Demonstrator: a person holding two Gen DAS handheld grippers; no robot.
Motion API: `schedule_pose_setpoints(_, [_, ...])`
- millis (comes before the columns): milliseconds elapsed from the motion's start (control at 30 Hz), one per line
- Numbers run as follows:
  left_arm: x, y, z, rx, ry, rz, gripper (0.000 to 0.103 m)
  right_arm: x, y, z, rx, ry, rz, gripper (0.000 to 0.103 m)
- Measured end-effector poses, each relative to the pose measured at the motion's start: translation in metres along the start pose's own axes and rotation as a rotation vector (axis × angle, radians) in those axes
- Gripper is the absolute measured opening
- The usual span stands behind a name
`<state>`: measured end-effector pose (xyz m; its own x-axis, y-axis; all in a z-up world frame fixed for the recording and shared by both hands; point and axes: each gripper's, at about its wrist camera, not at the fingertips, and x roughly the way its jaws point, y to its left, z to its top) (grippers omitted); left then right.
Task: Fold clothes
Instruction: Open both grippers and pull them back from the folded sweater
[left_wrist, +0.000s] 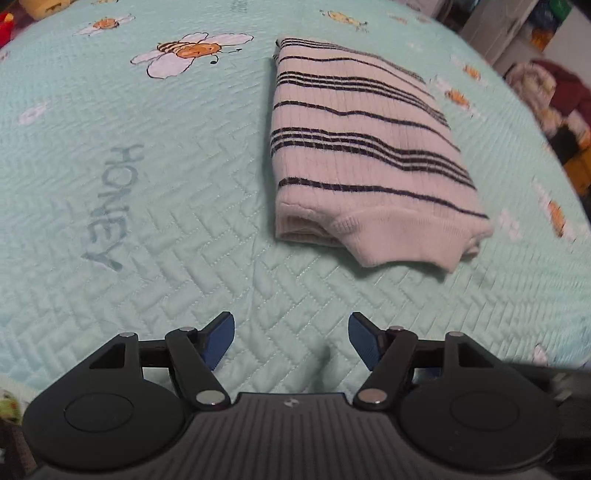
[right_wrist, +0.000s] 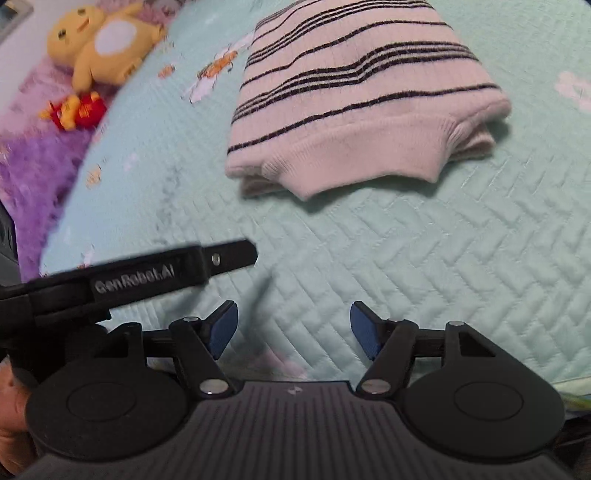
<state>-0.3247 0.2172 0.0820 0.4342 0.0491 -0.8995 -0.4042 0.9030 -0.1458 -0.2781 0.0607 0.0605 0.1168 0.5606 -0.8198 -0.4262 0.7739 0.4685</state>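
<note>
A white knit sweater with thin dark stripes lies folded into a compact rectangle on the mint quilted bedspread, its ribbed hem toward me. My left gripper hovers over bare quilt short of the hem, open, with nothing between its blue pads. In the right wrist view the same sweater lies ahead, slightly right. There my right gripper is open and empty too, well short of the hem. The side of the left gripper, lettered GenRobot.AI, crosses the left of that view.
The bedspread carries bee and flower prints and the word HONEY. A yellow plush toy and a small red toy lie on a purple furry blanket at the bed's left. Cluttered shelves and dark red fabric stand beyond the right edge.
</note>
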Motion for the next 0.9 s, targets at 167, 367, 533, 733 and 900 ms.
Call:
schedule_pose_setpoints(167, [-0.042,-0.033,0.027,0.154,-0.138,0.176,0.081,-0.033,0.011,0.029,-0.137,-0.055,-0.210,0.073])
schedule_pose_setpoints(367, [-0.064,-0.049,0.044,0.151,-0.168,0.168,0.087,-0.056,0.013,0.063,-0.190,-0.089,-0.340,0.073])
schedule_pose_setpoints(533, [-0.050,-0.053,0.045,0.116,-0.137,0.193,0.087,-0.065,0.005,0.072,-0.175,-0.128,-0.354,0.073])
schedule_pose_setpoints(733, [-0.044,-0.063,0.041,0.108,-0.115,0.208,0.087,-0.068,-0.005,0.073,-0.153,-0.137,-0.343,0.073])
schedule_pose_setpoints(900, [-0.042,-0.071,0.039,0.128,-0.115,0.202,0.087,-0.072,-0.013,0.071,-0.135,-0.147,-0.307,0.073])
